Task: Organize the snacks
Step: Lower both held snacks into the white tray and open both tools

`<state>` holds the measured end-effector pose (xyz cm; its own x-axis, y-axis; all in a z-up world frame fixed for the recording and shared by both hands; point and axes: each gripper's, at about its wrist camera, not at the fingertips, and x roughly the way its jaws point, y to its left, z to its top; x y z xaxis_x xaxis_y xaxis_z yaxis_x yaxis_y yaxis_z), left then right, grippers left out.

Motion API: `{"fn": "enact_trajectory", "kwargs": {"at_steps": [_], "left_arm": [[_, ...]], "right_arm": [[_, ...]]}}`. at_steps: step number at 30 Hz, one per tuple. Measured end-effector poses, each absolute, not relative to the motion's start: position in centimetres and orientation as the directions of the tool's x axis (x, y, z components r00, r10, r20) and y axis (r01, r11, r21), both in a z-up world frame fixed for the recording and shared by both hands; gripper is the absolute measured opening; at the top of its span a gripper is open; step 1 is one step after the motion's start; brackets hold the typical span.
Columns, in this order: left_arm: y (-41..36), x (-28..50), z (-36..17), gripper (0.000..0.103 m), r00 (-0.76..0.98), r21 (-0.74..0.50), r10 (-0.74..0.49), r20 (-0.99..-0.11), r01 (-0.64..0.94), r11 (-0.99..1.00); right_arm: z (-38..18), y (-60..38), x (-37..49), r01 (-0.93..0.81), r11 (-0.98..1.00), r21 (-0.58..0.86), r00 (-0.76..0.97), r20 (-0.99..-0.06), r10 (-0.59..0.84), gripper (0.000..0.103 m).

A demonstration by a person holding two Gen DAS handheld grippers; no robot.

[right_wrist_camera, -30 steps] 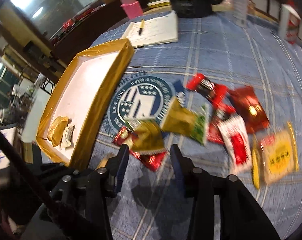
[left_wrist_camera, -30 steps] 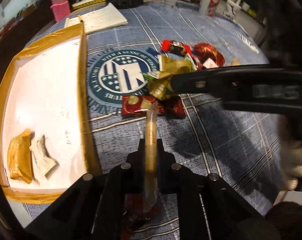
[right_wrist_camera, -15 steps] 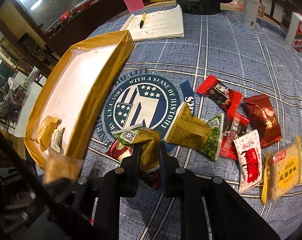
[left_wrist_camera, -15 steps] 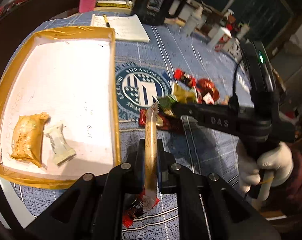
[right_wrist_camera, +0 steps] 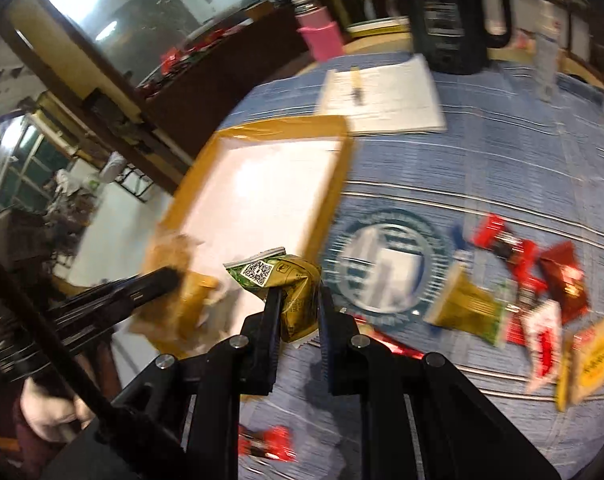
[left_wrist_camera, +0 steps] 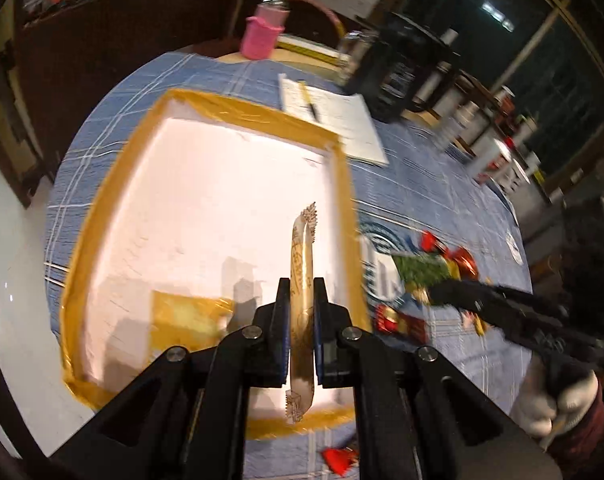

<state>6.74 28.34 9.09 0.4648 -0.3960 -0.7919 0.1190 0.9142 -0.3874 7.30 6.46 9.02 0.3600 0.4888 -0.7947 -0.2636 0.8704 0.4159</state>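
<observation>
Snacks are on the move in both hands now. A second ago our left gripper [left_wrist_camera: 302, 320] hung over the blue tablecloth [left_wrist_camera: 441, 200] with the tray off to its left; now the tray [left_wrist_camera: 343, 216] lies directly ahead and below it, its gold rim just right of the fingers. The jaws are clamped on a thin gold packet [left_wrist_camera: 302, 256], held on edge and sticking forward over the white tray floor. Another gold packet [left_wrist_camera: 186, 314] lies in the tray, ahead and left of the fingers.

Our right gripper [right_wrist_camera: 298, 312] was open over the pile a second ago; it has since closed on a crumpled green-and-gold packet [right_wrist_camera: 292, 280] and lifted it off the cloth toward the tray's near corner. The remaining snacks [right_wrist_camera: 537, 276] lie well to its right.

We judge the left packet is ready to drop, with the right one next. Both views are blurred, so fine contact is hard to read.
</observation>
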Motion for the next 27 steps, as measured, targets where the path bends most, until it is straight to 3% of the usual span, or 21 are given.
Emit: {"fn": "enact_trajectory", "kwargs": {"at_steps": [14,17,19,22,27], "left_arm": [[33.8,11.3,5.1,0.011,0.428,-0.371,-0.327,-0.842,-0.019,0.929],[34.6,11.5,4.9,0.018,0.422,-0.394,-0.338,-0.841,-0.051,0.918],[35.1,11.5,5.0,0.03,0.422,-0.414,-0.348,-0.837,-0.071,0.908],[35.4,11.1,5.8,0.039,0.442,-0.421,-0.35,-0.826,-0.072,0.904],[35.3,9.8,7.3,0.04,0.48,-0.451,-0.368,-0.796,-0.067,0.89]], "right_arm": [[4.3,16.1,10.8,-0.298,0.875,0.382,0.247,-0.854,0.458,0.016],[4.0,16.9,10.7,-0.309,0.873,0.377,0.242,-0.857,0.456,0.019],[4.3,17.0,10.4,-0.318,0.879,0.355,0.26,-0.859,0.44,0.019],[5.1,16.8,10.1,-0.334,0.881,0.334,0.286,-0.855,0.433,0.03],[7.0,14.0,9.6,-0.326,0.877,0.354,0.33,-0.826,0.457,0.031]]}}
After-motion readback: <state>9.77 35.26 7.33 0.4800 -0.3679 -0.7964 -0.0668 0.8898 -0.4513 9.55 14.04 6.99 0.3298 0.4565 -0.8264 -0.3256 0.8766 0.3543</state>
